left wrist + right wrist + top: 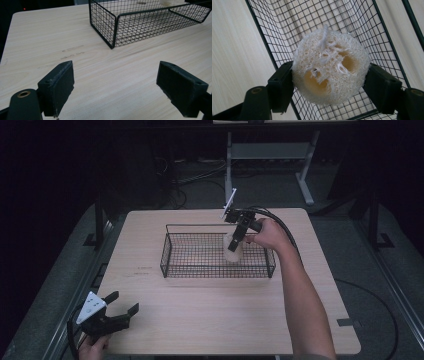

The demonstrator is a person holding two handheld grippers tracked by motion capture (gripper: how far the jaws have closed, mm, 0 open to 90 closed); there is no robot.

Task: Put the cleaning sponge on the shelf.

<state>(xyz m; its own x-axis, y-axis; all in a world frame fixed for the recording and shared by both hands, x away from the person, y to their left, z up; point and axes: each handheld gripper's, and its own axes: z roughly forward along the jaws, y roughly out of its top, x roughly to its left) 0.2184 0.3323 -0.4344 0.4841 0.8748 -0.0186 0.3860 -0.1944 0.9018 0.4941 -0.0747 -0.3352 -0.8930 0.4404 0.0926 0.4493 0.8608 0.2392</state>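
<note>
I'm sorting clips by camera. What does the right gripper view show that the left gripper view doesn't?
Right gripper view: the right gripper shut on a loofah, held over the basket's mesh floor.
Left gripper view: the left gripper, jaws wide open over bare table, and the basket's near corner from outside.
Both: the black wire basket on the pale wooden table.

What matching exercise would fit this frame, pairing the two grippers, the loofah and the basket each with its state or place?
Column one:
1. left gripper
2. right gripper
3. loofah
4. wire basket

Column two:
a. stands on the table, black mesh
b. jaws wide apart, nothing between them
c. pale, clamped between two jaws over the basket
d. jaws closed on a round sponge

Pairs: 1-b, 2-d, 3-c, 4-a
</note>
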